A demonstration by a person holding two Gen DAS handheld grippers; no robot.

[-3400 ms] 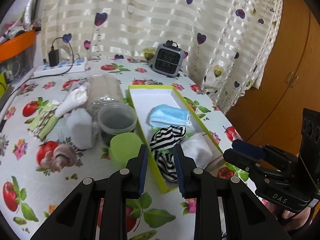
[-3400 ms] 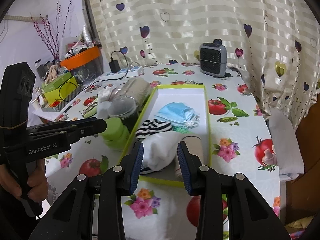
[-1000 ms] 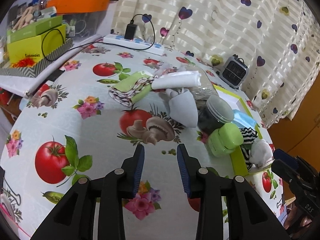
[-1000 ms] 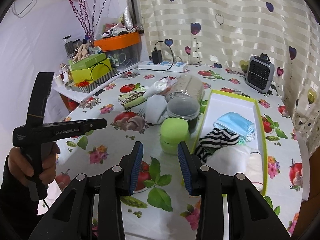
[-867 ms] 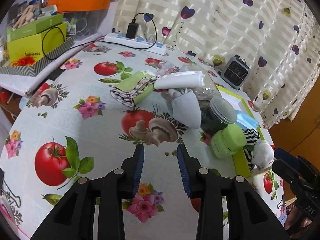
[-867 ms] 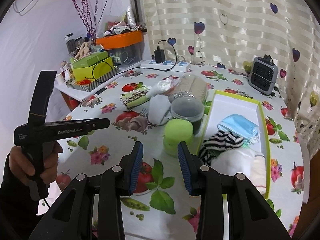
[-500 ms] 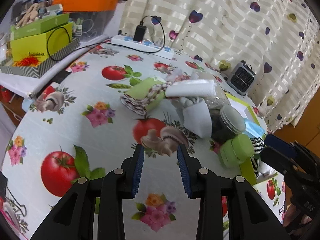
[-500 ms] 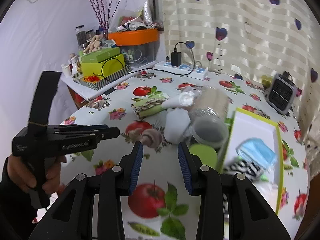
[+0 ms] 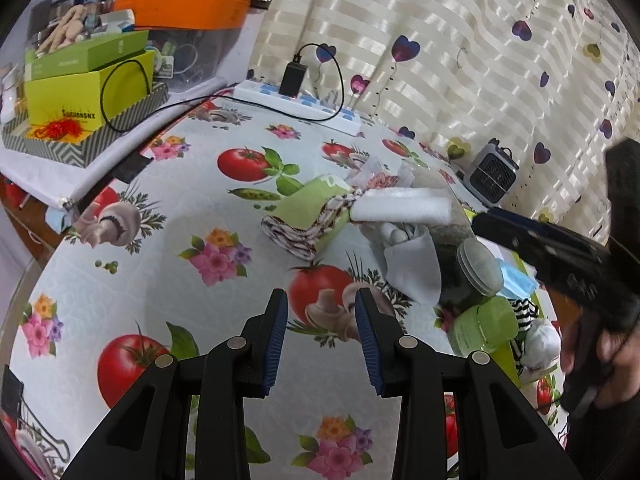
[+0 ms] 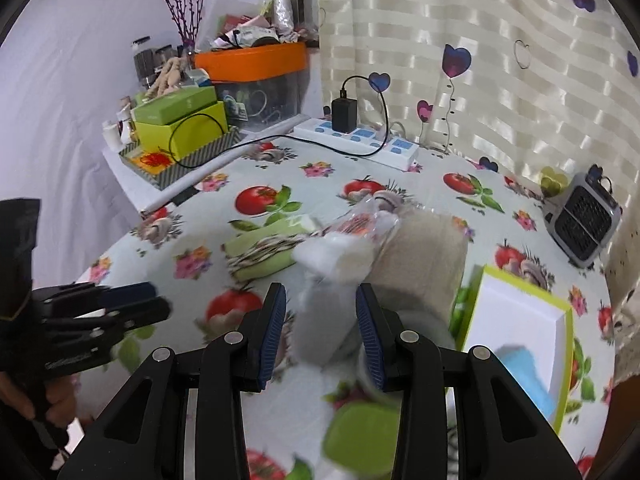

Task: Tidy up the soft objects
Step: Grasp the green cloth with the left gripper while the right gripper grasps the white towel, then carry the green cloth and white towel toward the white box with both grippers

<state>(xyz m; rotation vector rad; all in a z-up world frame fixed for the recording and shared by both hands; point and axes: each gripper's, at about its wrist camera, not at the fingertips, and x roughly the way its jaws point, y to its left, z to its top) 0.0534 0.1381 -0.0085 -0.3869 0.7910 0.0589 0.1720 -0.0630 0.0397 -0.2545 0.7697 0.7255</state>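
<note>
A pile of soft things lies mid-table: a folded green striped cloth [image 9: 310, 216], a white foam roll [image 9: 402, 210] and a grey sock [image 9: 412, 266]. The same cloth [image 10: 262, 256], roll [image 10: 336, 258] and sock [image 10: 320, 320] show in the right wrist view. A green-rimmed white tray [image 10: 516, 312] holds a blue face mask [image 9: 516, 280], a striped sock [image 9: 526, 318] and a white sock [image 9: 540, 344]. My left gripper [image 9: 320, 320] is open and empty above the tablecloth. My right gripper [image 10: 320, 322] is open, hovering over the grey sock.
A clear jar [image 9: 478, 266] with its green lid [image 9: 484, 328] beside it sits by the tray. A beige roll [image 10: 424, 268] lies behind the pile. A small fan [image 10: 580, 220], a power strip [image 10: 356, 140] and stacked boxes [image 10: 180, 132] line the far edges.
Both grippers swung left from the tray toward the pile. The right gripper has moved forward over the grey sock. Both stayed open and empty.
</note>
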